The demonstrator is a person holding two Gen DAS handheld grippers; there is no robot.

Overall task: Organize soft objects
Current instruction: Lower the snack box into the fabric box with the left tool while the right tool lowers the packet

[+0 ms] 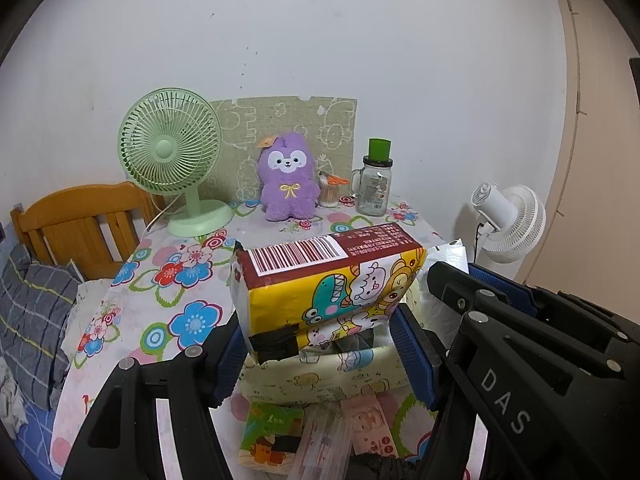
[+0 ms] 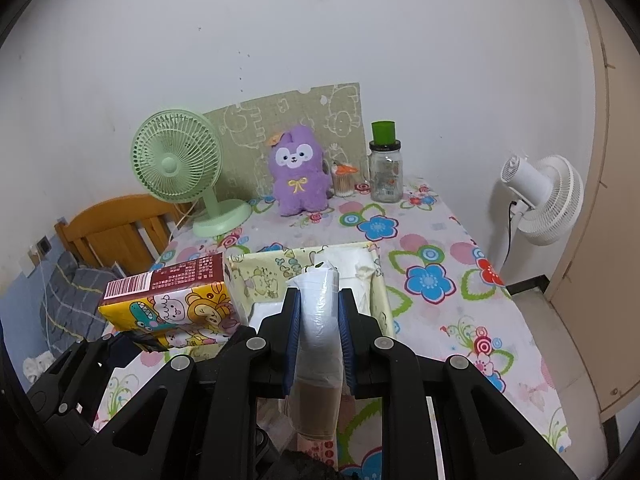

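Observation:
My left gripper is shut on a yellow cartoon tissue pack and holds it above the pale yellow fabric bin. The pack also shows in the right wrist view, left of the bin. My right gripper is shut on a white plastic-wrapped soft pack, held over the bin's near edge. The right gripper's body shows in the left wrist view. A purple plush toy sits upright at the back of the table.
A green desk fan, a glass jar with green lid and a small cotton swab holder stand at the back. Small packets lie on the floral tablecloth near me. A white floor fan stands right, a wooden chair left.

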